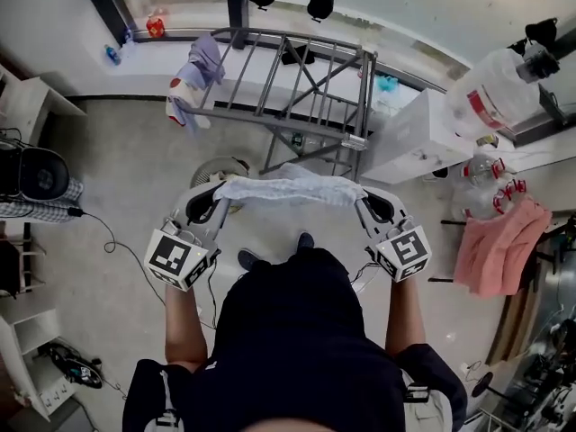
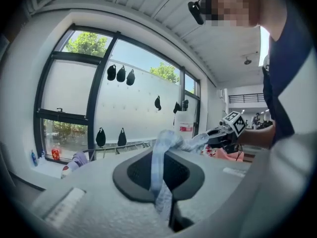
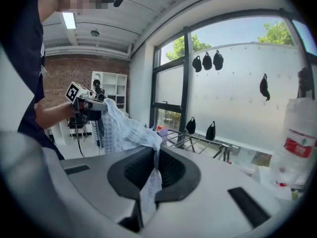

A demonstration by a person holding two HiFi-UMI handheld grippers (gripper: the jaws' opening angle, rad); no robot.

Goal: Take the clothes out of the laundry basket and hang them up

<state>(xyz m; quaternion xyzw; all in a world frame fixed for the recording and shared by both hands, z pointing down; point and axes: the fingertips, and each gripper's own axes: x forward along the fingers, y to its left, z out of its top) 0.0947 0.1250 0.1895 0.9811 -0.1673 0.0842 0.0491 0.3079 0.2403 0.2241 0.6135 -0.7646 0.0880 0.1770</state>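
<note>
**Garment stretched between both claws, rack just beyond**

The garment, pale and checked, hangs in the air before the person's chest. Its long axis runs left to right, roughly parallel to the near rail of the drying rack ahead. The left claw is closed on one end and the right claw on the other, so neither is nearer. Only the head view shows the rack lying beyond the cloth. The gripper views show fabric pinched tight between the pads.
</note>
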